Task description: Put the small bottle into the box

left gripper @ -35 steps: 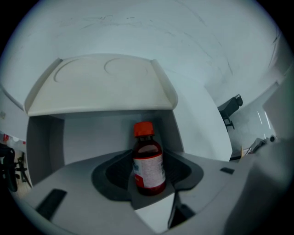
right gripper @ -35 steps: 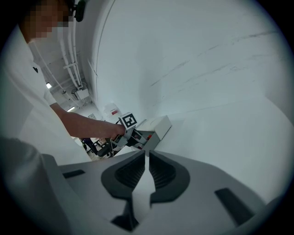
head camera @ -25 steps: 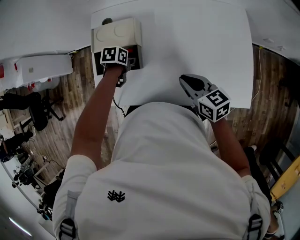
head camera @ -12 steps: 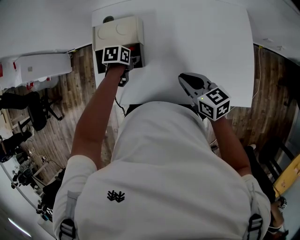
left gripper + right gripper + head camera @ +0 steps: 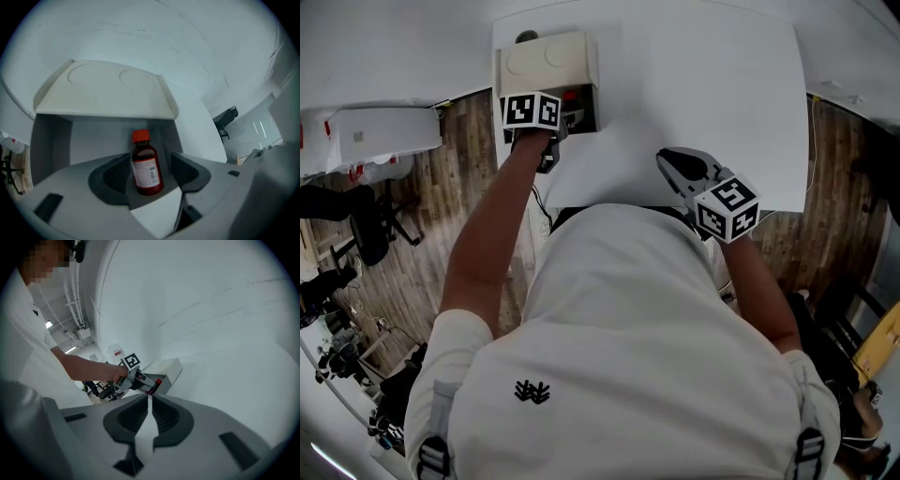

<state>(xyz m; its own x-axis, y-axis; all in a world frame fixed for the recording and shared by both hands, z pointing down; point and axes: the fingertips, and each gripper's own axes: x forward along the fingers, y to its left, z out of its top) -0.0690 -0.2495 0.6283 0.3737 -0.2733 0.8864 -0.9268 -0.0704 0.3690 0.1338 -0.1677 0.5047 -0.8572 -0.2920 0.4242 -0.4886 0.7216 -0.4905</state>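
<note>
The small bottle (image 5: 146, 166) stands upright inside the box (image 5: 51, 140), which sits at the far left corner of the white table (image 5: 703, 84). It is dark red, with an orange-red cap and a white label that carries a barcode. The box's cream lid (image 5: 103, 93) is raised above it like a roof, and the grey back wall shows behind it. In the head view only the red cap shows, in the dark opening just below the lid. The left gripper (image 5: 149, 159) reaches into that opening with its jaws spread wide on either side of the bottle. The right pad (image 5: 185, 171) is clearly off the glass, while the left pad (image 5: 115, 174) is close beside it — I cannot tell if it touches. Nothing squeezes the bottle; it rests on the box floor by itself. Further right, the right gripper (image 5: 670, 161) hangs over bare table near the person's body, well apart from the box. Its jaws are brought together at the tips with nothing between them, and its marker cube (image 5: 728, 210) faces up. Wooden floor (image 5: 839, 169) shows beyond the table's right edge.
</note>
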